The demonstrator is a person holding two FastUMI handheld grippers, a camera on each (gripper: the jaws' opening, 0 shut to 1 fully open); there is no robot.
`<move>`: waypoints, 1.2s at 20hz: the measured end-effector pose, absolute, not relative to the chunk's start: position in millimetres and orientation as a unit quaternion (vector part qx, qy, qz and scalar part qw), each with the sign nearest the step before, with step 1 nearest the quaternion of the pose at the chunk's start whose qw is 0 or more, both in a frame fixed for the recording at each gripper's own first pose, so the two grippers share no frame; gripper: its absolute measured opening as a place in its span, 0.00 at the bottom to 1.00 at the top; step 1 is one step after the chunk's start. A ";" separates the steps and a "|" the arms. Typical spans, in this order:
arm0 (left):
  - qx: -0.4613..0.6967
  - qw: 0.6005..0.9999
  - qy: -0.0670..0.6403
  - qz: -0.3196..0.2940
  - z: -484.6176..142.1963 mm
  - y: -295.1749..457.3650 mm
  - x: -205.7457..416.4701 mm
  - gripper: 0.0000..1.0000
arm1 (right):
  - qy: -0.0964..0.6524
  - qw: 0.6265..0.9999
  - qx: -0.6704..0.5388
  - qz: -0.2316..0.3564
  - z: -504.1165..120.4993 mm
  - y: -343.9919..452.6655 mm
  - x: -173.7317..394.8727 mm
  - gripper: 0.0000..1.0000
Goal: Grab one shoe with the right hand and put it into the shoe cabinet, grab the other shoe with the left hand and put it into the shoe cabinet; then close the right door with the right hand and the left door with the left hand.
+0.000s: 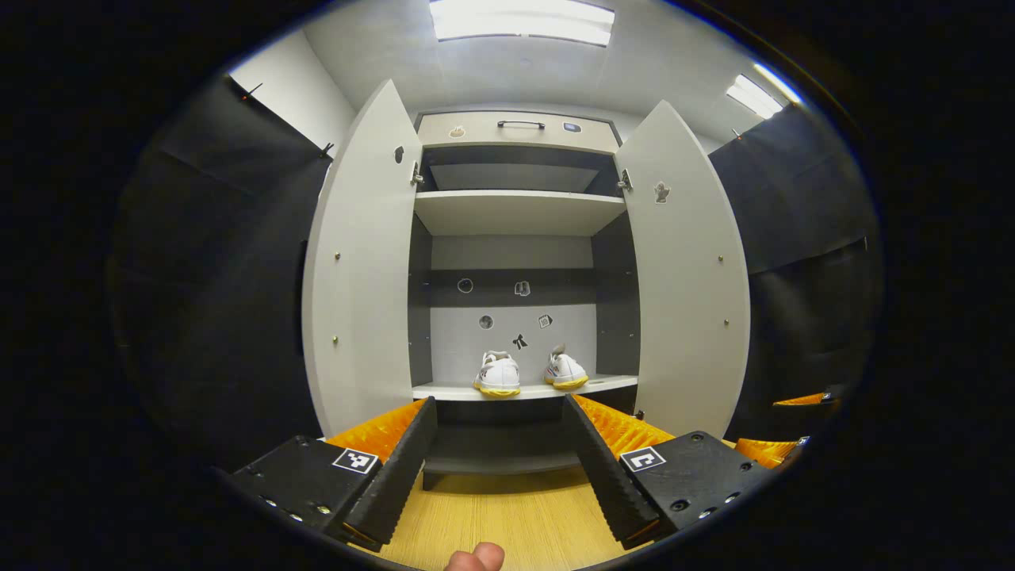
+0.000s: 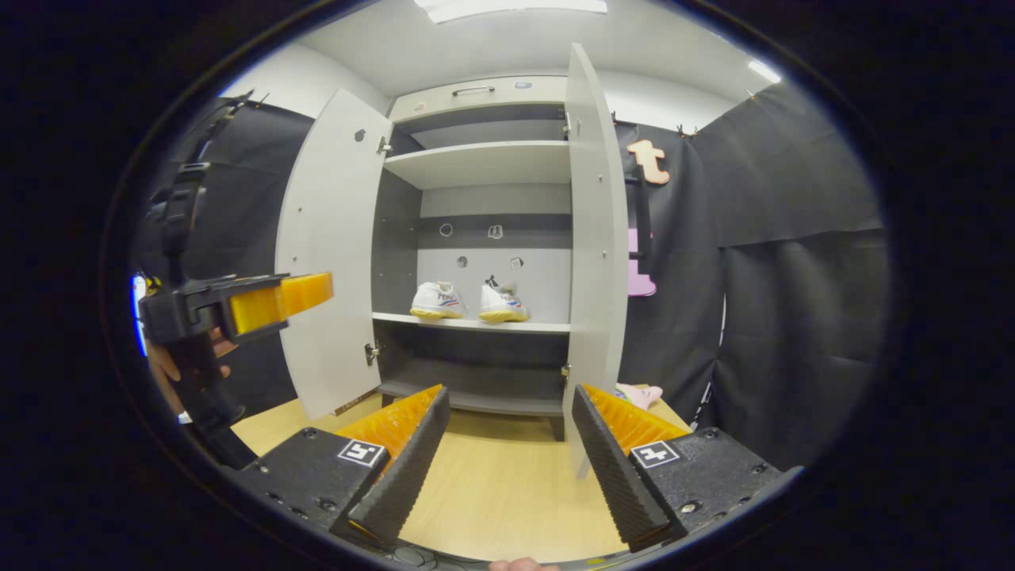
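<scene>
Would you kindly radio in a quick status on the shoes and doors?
Both hand-held grippers open: left, right. Two shoes on the cabinet shelf. Left door and right door wide open. Nothing blocking.

Ceiling light panels (image 1: 521,20) are glaring white overhead and lighting the pale shoe cabinet (image 1: 515,212) evenly, while its lower recess is lying in soft shadow. Fisheye distortion is bowing the cabinet doors (image 1: 361,262) outward and darkening the edges. Both views are staying sharp, without motion blur.
</scene>
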State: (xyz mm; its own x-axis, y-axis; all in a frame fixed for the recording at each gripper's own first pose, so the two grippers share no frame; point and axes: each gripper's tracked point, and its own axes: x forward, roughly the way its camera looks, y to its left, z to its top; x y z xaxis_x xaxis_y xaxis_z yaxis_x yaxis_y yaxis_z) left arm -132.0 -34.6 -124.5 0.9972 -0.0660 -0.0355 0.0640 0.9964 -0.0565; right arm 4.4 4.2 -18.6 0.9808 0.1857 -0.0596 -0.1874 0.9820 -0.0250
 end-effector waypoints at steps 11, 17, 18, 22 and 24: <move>-0.039 0.997 0.070 -0.010 -166.3 -23.8 -174.2 0.95 | -0.031 0.999 0.007 -0.032 85.5 -160.6 90.3 0.99; -0.038 0.996 0.079 -0.006 -172.9 -22.4 -172.9 0.95 | -0.051 0.996 0.011 -0.065 130.6 -196.9 148.6 0.99; -0.038 0.996 0.083 -0.008 -173.9 -24.7 -172.4 0.95 | -0.050 0.997 0.015 -0.059 133.9 -192.7 155.1 0.99; -0.039 0.995 0.093 -0.015 -178.3 -29.6 -172.4 0.95 | -0.050 0.997 0.018 -0.046 137.7 -179.7 170.8 0.99; -0.041 0.995 0.092 -0.021 -178.9 -31.8 -171.2 0.95 | -0.058 0.997 0.021 -0.042 142.4 -173.8 170.2 0.96</move>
State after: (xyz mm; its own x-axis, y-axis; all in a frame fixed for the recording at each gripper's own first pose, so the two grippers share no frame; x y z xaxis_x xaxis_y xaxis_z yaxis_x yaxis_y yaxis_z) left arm -171.2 -31.8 -178.9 0.9821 -0.0484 -0.1821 0.0334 0.9959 -0.0845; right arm 170.2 -173.8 142.4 0.9898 -0.0859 0.1134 0.0810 0.9956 0.0475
